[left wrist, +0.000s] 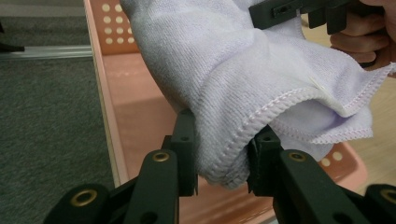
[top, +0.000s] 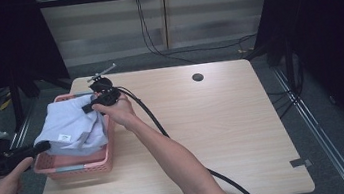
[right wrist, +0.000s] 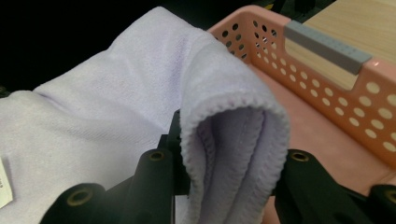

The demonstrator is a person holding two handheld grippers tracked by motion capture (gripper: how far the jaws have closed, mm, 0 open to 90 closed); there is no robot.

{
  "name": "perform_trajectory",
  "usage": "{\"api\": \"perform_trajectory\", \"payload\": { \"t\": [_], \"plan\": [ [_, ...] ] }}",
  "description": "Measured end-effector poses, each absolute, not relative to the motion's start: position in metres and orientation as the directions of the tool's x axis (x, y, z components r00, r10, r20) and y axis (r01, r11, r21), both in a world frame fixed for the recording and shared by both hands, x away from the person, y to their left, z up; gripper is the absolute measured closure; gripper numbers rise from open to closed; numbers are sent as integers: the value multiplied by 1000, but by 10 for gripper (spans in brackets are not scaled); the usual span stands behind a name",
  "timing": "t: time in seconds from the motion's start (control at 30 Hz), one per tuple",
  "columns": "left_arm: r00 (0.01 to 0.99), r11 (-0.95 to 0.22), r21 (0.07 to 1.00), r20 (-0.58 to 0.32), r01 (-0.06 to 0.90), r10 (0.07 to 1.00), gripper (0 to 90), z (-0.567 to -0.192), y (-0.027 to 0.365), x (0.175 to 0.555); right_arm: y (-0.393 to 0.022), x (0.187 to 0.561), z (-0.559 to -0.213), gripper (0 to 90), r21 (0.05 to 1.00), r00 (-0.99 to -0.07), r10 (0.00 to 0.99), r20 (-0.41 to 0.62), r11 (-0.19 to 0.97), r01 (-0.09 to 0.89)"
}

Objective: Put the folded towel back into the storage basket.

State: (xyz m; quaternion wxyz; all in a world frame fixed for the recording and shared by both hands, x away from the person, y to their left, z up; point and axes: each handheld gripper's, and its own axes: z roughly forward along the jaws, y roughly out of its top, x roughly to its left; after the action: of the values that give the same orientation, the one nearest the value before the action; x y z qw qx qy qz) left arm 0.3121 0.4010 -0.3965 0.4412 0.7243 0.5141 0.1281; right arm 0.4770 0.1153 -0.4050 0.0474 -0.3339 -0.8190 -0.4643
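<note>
l gripper [left wrist: 219, 154] + r gripper [right wrist: 224, 158] both pinch lilac towel [top: 75, 127] edges over pink basket [top: 75, 166] at table [top: 215, 136] left edge; lots of room on right.

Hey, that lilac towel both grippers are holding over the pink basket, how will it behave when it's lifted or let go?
Probably floppy: the towel sags between the left gripper and right gripper and drapes over the basket rim. Likely light, since pinched folds carry it. Its terry nap should grip rather than slip, but released it would probably slump.

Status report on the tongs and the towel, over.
Left tongs and right tongs both clamped on the folded towel. Towel over pink basket. Nothing in the way.
</note>
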Motion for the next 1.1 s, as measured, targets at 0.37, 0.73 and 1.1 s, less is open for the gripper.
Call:
{"api": "perform_trajectory", "payload": {
  "t": [0.37, 0.73, 1.1],
  "plan": [
    [414, -120, 736, -231, 666, 881, 679, -407, 395, 317, 120, 477, -428, 641, 710, -751, 532, 392, 344, 615],
    [437, -115, 774, -222, 623, 872, 386, -403, 387, 310, 111, 482, -434, 331, 722, -757, 544, 363, 349, 597],
    [480, -143, 788, -209, 598, 852, 407, -396, 345, 303, 75, 468, -417, 337, 774, -811, 475, 341, 349, 529]
  ]
}}
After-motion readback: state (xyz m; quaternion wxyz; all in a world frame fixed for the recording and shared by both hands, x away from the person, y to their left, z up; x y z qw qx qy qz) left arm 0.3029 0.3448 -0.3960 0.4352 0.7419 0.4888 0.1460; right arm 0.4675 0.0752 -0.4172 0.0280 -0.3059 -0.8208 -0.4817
